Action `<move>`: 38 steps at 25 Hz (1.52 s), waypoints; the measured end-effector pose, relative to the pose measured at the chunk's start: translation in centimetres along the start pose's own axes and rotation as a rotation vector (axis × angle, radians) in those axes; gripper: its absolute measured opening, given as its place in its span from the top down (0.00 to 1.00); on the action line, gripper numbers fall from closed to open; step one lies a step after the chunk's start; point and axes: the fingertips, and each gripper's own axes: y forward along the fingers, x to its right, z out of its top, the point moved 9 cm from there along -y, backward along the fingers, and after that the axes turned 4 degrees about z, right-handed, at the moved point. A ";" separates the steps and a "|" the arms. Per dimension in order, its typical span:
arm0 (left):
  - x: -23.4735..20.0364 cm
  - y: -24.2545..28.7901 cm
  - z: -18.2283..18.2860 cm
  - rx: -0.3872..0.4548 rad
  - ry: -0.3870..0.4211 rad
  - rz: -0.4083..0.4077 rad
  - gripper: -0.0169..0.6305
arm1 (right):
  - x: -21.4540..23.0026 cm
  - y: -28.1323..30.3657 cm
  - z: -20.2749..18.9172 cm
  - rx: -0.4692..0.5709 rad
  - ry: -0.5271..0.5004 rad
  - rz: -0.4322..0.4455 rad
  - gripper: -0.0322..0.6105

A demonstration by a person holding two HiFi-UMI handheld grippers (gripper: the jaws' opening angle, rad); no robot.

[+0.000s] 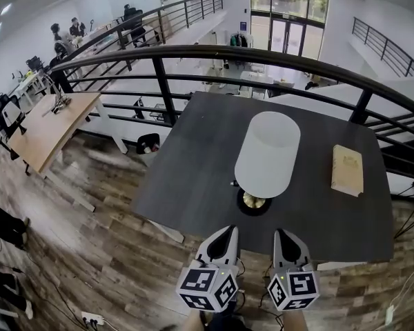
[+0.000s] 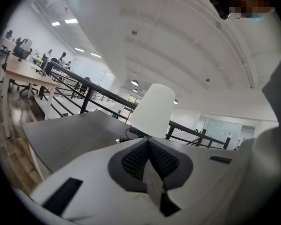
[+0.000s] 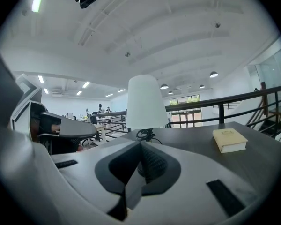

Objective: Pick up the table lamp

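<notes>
Careful: your left gripper (image 1: 228,234) and right gripper (image 1: 281,236) both have jaws pressed together on nothing, just short of the dark grey table (image 1: 193,164). The white-shaded table lamp on a round dark base (image 1: 267,154) stands upright mid-table (a tan book (image 1: 348,169) lies apart, to its right). Pinch only the smooth shade and it may slip or tip; the black cord (image 3: 145,136) could snag.
</notes>
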 end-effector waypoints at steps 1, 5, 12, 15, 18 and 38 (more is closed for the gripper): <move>-0.3 0.5 0.0 -0.007 -0.015 -0.011 0.92 | 0.1 0.6 -0.2 -0.004 -0.002 -0.002 0.96; -1.6 2.5 -0.5 -0.045 -0.101 -0.051 0.92 | 0.6 2.4 -0.9 -0.013 0.000 -0.010 0.96; -4.1 5.0 -1.4 -0.087 -0.308 -0.128 0.92 | 1.2 5.3 -2.2 -0.045 -0.006 -0.020 0.96; -4.7 5.6 -1.5 -0.104 -0.353 -0.147 0.92 | 1.4 6.4 -2.6 -0.067 -0.020 -0.018 0.96; -5.3 6.1 -1.2 -0.103 -0.368 -0.176 0.92 | 1.1 7.3 -2.9 -0.077 -0.023 -0.024 0.96; -5.5 9.9 -1.4 -0.019 -0.682 -0.434 0.84 | 1.9 10.7 -4.6 -0.097 -0.016 -0.047 0.96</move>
